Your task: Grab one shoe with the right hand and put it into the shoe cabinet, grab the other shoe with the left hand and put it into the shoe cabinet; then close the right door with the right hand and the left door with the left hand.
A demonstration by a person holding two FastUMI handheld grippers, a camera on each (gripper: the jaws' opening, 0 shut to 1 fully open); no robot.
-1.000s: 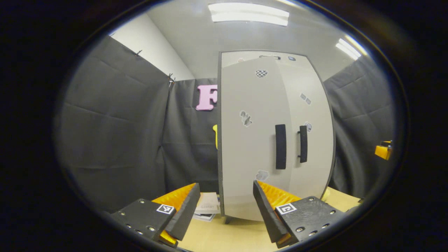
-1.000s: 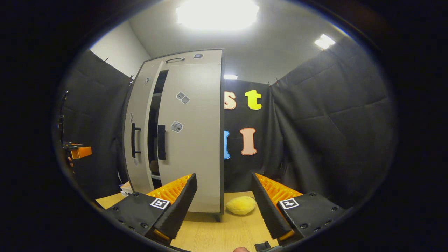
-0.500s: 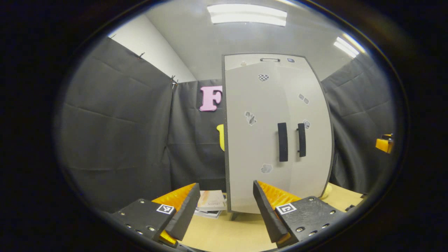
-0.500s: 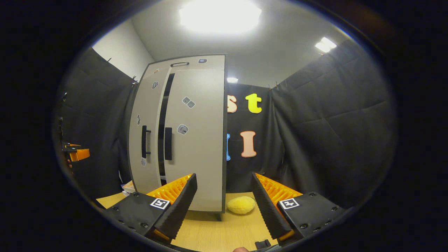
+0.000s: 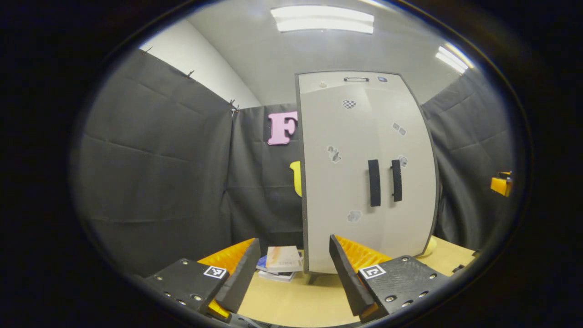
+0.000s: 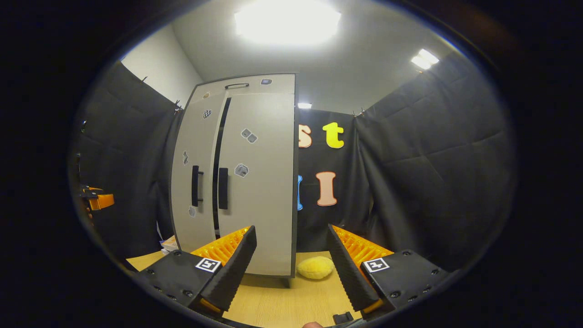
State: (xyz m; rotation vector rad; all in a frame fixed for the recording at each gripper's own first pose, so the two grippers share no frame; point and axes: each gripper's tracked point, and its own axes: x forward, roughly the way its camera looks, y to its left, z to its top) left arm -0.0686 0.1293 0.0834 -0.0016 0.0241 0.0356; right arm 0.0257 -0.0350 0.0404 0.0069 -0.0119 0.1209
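The shoe cabinet stood upright on the wooden table, and no shoe lay out on the table, so I judged both were already shut away inside. Its left door and right door looked flush from my left gripper view, the two dark handles side by side. From my right gripper view, though, a thin dark slit ran between the doors, top to bottom; I could not tell whether that was a door just short of home or simply the seam seen at an angle. Either way, I judged the closing was all but done.

My left gripper hung spread wide, pinching nothing, well apart from the cabinet front. I held it off so that no finger would drag on a door. My right gripper was likewise spread and empty, standing back from the cabinet's right edge for the same reason. At the far edge of each view I could see a sliver of my other claw.

Just beside the cabinet's right foot lay a soft yellow lump, untouched. By the left foot sat a small stack of booklets on the table. Black cloth walled in the booth behind it all.
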